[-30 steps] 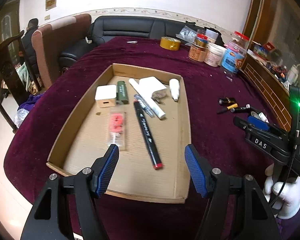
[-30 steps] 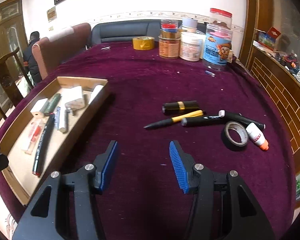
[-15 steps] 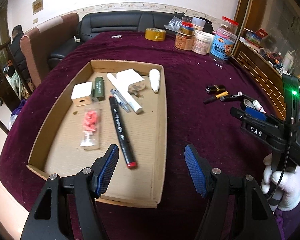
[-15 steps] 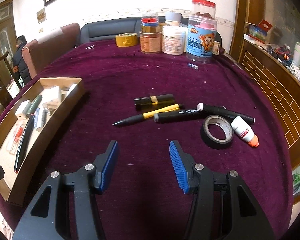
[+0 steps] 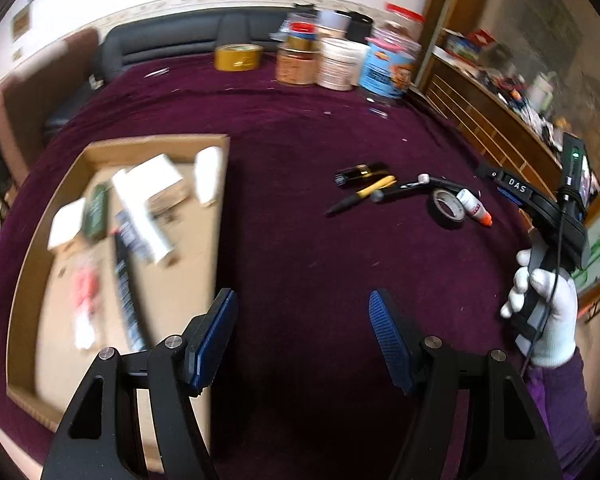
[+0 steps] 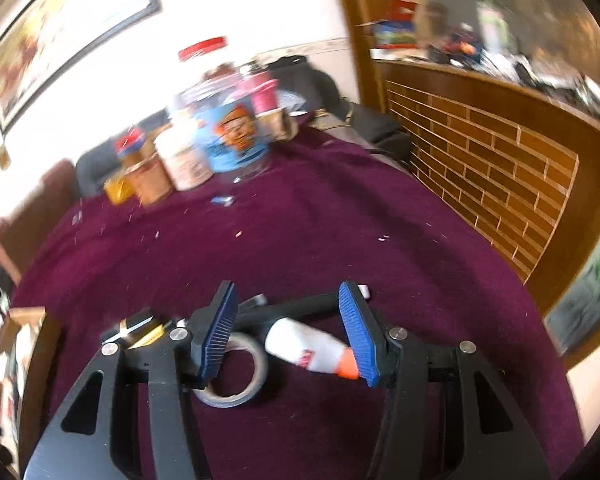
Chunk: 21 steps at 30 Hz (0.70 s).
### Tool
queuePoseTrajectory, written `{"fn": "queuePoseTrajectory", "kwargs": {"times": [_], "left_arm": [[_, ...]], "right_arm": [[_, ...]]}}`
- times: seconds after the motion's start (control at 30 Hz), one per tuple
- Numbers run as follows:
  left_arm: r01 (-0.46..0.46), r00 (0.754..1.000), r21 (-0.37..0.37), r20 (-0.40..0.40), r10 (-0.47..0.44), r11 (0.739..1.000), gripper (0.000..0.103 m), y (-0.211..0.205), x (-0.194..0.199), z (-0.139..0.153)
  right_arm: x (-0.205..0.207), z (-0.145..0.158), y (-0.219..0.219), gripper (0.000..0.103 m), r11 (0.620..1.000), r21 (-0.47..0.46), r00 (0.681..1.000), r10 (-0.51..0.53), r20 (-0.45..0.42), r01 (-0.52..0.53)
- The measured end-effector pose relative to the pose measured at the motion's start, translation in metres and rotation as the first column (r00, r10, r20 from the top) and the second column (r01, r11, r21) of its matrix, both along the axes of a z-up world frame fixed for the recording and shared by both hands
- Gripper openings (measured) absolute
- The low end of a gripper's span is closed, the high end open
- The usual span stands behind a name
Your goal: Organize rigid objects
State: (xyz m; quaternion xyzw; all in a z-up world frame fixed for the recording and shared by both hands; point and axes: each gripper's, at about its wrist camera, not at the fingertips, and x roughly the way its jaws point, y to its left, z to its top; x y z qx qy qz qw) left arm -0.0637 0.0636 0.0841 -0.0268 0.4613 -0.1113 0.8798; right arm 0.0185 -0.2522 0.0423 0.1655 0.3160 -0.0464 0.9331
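Observation:
A cardboard tray (image 5: 216, 216) lies at the left and holds markers, white boxes and a white tube. Loose on the purple cloth lie a black-and-gold tube (image 5: 362, 172), a yellow pen (image 5: 364, 194), a black marker (image 5: 412, 188), a tape roll (image 5: 446, 206) and a white bottle with an orange cap (image 5: 474, 210). My left gripper (image 5: 302, 336) is open and empty, over the cloth beside the tray. My right gripper (image 6: 288, 334) is open, its fingers either side of the white bottle (image 6: 312, 346), with the tape roll (image 6: 236, 372) under its left finger.
Jars, tins and a yellow tape roll (image 5: 238, 57) stand at the far side of the table. A blue-labelled jar (image 6: 236, 136) is ahead of the right gripper. A brick-pattern wooden cabinet (image 6: 488, 172) borders the table on the right. A sofa sits behind.
The left gripper swung right, off the tray toward the cloth. The right gripper moved forward and right and lowered over the white bottle and tape roll.

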Motion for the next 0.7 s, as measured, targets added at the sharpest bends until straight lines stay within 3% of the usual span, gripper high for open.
{"fn": "queuePoseTrajectory", "kwargs": {"times": [0.13,0.33,0.5,0.57,0.63,0.67,0.7], "left_arm": [[0.091,0.995,0.053,0.025,-0.092,0.994,0.062,-0.044,0.038,-0.006],[0.178,0.984,0.098,-0.012,-0.177,0.979,0.062,-0.088,0.095,-0.033],[0.258,0.964,0.162,0.028,-0.266,0.952,0.062,-0.112,0.124,-0.036],[0.291,0.955,0.152,0.023,-0.297,0.945,0.062,-0.121,0.135,-0.038],[0.331,0.943,0.148,-0.013,-0.333,0.932,0.07,-0.132,0.143,-0.046],[0.338,0.939,0.178,-0.002,-0.343,0.924,0.084,-0.136,0.143,-0.049],[0.344,0.936,0.208,-0.001,-0.352,0.916,0.091,-0.14,0.144,-0.053]], "right_arm": [[0.004,-0.008,-0.01,0.051,0.996,0.091,0.999,0.004,-0.047,0.001],[-0.003,-0.008,-0.016,0.052,0.994,0.109,0.999,-0.001,-0.039,0.006],[0.001,-0.012,-0.019,0.052,0.99,0.142,0.998,0.005,-0.065,0.004],[0.001,-0.013,-0.02,0.052,0.99,0.144,0.998,0.002,-0.07,0.008],[0.003,-0.015,-0.021,0.052,0.989,0.146,0.997,0.004,-0.08,0.008],[0.003,-0.016,-0.02,0.052,0.989,0.146,0.996,0.005,-0.084,0.008],[0.004,-0.016,-0.02,0.052,0.99,0.144,0.996,0.005,-0.087,0.007]]}}
